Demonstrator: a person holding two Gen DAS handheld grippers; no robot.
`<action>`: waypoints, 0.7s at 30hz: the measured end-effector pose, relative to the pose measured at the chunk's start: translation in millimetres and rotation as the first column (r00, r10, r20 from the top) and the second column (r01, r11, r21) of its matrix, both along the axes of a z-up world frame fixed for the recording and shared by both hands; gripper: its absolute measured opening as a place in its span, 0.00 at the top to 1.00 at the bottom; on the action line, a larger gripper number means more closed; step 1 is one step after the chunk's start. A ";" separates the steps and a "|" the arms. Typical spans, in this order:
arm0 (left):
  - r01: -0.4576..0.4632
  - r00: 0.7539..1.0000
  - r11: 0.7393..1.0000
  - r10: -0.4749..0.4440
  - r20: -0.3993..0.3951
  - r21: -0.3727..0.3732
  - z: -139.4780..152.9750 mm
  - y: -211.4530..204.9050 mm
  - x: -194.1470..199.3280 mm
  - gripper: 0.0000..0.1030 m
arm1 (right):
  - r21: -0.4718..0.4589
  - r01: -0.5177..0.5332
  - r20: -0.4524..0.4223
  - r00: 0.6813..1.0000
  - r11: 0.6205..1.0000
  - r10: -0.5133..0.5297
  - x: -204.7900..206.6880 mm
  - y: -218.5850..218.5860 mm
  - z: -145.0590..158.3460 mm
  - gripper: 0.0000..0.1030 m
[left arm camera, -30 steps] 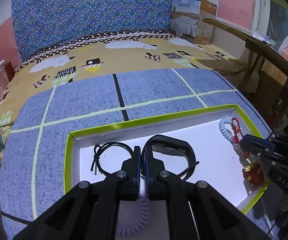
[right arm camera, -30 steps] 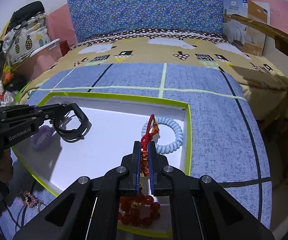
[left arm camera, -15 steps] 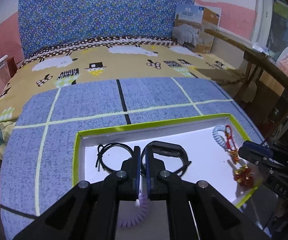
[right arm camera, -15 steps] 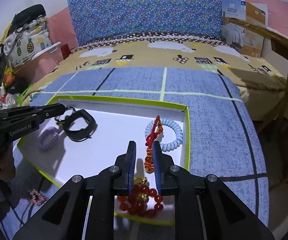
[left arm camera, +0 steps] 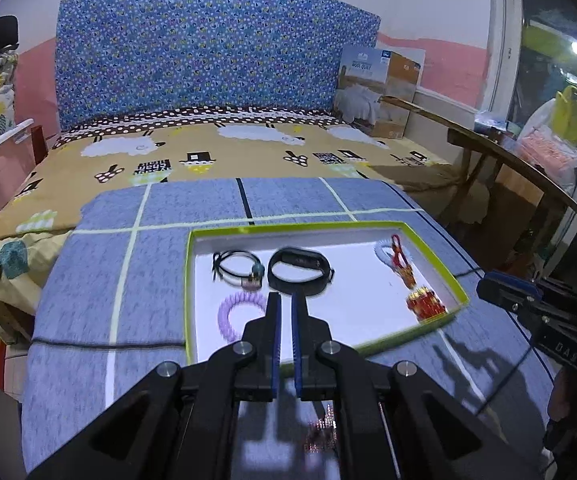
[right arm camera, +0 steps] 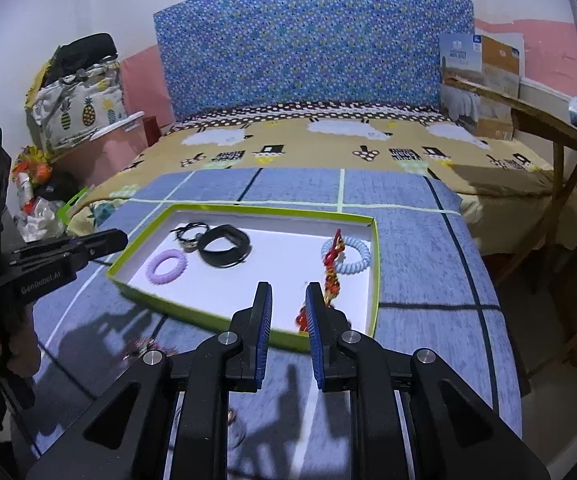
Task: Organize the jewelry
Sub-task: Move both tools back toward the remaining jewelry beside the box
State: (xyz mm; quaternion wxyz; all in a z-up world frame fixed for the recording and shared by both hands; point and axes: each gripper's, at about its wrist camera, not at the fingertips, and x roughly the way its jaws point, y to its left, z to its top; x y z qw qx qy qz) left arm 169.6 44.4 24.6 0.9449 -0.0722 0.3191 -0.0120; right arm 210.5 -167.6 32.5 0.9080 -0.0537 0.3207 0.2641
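A home bedroom is showing here: a bed point(right arm camera: 328, 144) with a sheep-print sheet is lying against a blue floral headboard point(right arm camera: 304, 44) and pink-and-white walls. A quilt box point(left arm camera: 380, 92) is sitting at the bed's far corner, and a pineapple-print bag point(right arm camera: 80, 108) is resting on furniture beside it.
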 end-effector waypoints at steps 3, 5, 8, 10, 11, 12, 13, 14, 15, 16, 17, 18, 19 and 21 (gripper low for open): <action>-0.005 1.000 1.000 0.005 0.016 0.017 1.1 -1.4 -17.9 0.95 | 0.000 -0.007 0.015 1.000 1.000 0.007 -17.6 -1.7 2.2 0.83; -0.007 1.000 1.000 0.006 0.027 0.028 2.0 -2.9 -29.2 0.95 | 0.002 -0.011 0.024 1.000 1.000 0.011 -29.2 -3.2 2.9 0.83; -0.012 0.999 0.999 0.011 0.043 0.031 3.2 -4.8 -46.9 0.95 | 0.015 -0.014 0.030 0.999 1.000 0.013 -45.8 -7.4 3.0 0.83; -0.011 0.999 0.999 0.010 0.052 0.030 3.3 -5.6 -56.2 0.95 | 0.019 -0.018 0.033 0.999 1.000 0.017 -54.7 -9.7 2.8 0.82; -0.012 0.998 0.999 0.010 0.055 0.031 2.9 -6.1 -61.0 0.95 | 0.022 -0.020 0.036 0.999 1.000 0.019 -60.0 -11.2 2.9 0.82; -0.010 0.998 0.999 0.008 0.058 0.033 2.4 -6.7 -65.4 0.95 | 0.024 -0.019 0.038 0.999 1.000 0.019 -64.3 -13.0 3.0 0.82; -0.006 0.998 0.999 0.004 0.060 0.036 1.6 -7.6 -70.2 0.95 | 0.026 -0.020 0.039 0.999 0.999 0.019 -68.5 -14.8 3.1 0.82; -0.006 0.998 0.999 0.004 0.062 0.038 0.8 -8.0 -74.9 0.95 | 0.029 -0.021 0.040 0.999 0.999 0.019 -73.1 -17.0 2.8 0.82; -0.006 0.998 0.999 0.003 0.063 0.037 0.0 -8.4 -79.2 0.95 | 0.032 -0.021 0.039 0.999 0.999 0.020 -76.4 -19.1 2.5 0.82; -0.003 0.998 0.999 0.001 0.062 0.034 -1.0 -8.5 -82.8 0.94 | 0.034 -0.022 0.038 0.999 0.999 0.021 -78.9 -21.1 2.1 0.82; 0.000 0.998 1.000 -0.001 0.061 0.029 -2.0 -9.0 -87.0 0.94 | 0.037 -0.023 0.035 0.999 0.999 0.022 -81.8 -22.9 1.2 0.80; -0.001 0.998 1.000 -0.001 0.059 0.027 -3.1 -9.1 -90.3 0.93 | 0.038 -0.024 0.032 0.999 0.999 0.023 -84.0 -24.1 0.3 0.75; -0.002 0.998 1.000 0.001 0.057 0.023 -4.2 -8.6 -93.4 0.91 | 0.039 -0.023 0.026 0.999 0.999 0.022 -86.6 -26.0 -1.5 0.74; -0.003 0.999 1.000 0.002 0.052 0.015 -6.7 -9.2 -100.1 0.82 | 0.041 -0.021 0.014 1.000 0.999 0.021 -89.7 -28.2 -4.6 0.74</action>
